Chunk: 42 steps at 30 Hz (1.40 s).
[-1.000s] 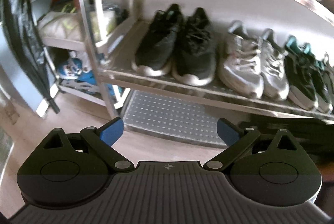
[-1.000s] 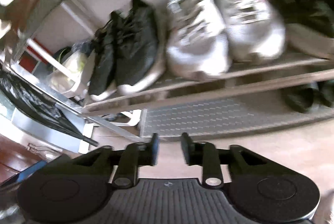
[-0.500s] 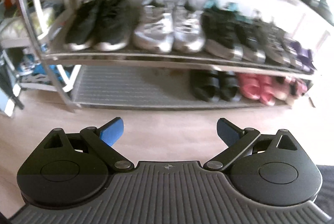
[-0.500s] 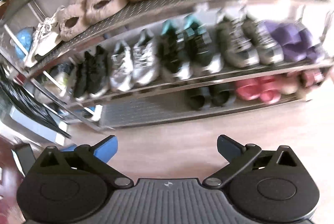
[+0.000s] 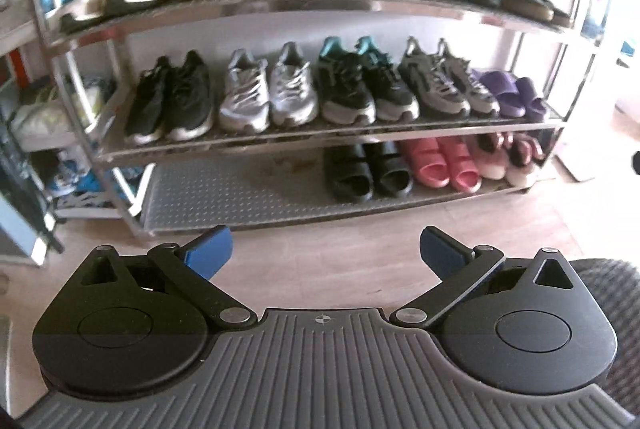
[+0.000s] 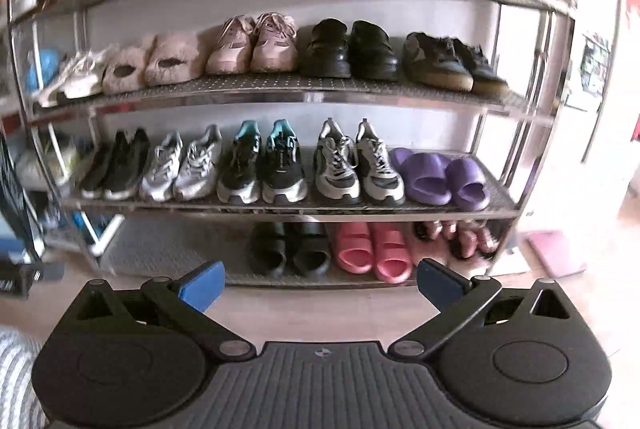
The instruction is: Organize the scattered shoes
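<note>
Currently | left gripper (image 5: 325, 249) and right gripper (image 6: 320, 281): fingers spread wide, holding nothing, aimed at rack (image 5: 320, 139) | shoes (image 6: 264, 169) stand paired, toes outward, on shelves; none on visible floor | versus 1.0 s ago: both views wider, right jaws were nearly closed.

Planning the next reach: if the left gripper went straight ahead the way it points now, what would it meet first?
Probably the black slides on the rack's bottom shelf. The open left gripper has only bare floor before them, though depth is unclear through the fisheye.
</note>
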{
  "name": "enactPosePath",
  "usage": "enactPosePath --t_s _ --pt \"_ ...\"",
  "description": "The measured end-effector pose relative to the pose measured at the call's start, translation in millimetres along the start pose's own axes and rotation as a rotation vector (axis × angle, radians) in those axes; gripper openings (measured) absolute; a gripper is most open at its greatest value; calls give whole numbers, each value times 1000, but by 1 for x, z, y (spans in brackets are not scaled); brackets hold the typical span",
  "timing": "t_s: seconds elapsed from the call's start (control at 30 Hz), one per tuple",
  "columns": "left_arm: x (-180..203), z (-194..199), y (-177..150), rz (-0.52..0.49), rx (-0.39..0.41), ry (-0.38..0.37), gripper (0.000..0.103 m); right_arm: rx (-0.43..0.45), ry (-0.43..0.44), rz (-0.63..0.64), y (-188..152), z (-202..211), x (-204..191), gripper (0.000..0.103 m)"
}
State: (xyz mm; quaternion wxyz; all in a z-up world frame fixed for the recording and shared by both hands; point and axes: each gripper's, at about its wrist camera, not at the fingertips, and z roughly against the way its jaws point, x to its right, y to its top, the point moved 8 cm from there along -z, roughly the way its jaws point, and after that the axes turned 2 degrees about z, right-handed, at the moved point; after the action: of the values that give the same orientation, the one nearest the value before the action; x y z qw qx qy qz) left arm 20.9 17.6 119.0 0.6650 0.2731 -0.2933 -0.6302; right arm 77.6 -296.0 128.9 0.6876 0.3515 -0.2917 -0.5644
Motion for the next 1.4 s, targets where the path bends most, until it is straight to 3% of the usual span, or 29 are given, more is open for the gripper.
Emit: enactPosePath --t_s 0.17,0.33,0.47,0.7,1.4 --pt "-6 -21 -23 23 -45 43 102 -38 -20 30 -25 -34 -12 102" --pt "5 -32 -25 -29 -55 73 103 -116 -32 4 -32 -53 -11 102" --pt "15 -34 -27 -63 -44 57 103 -116 -37 -39 -33 -52 -4 102" --pt "13 -35 -28 -30 -43 67 102 -96 -131 5 -38 -40 -7 102" --pt "14 -34 -30 -50 -55 74 102 -114 -155 37 -47 -49 -5 102"
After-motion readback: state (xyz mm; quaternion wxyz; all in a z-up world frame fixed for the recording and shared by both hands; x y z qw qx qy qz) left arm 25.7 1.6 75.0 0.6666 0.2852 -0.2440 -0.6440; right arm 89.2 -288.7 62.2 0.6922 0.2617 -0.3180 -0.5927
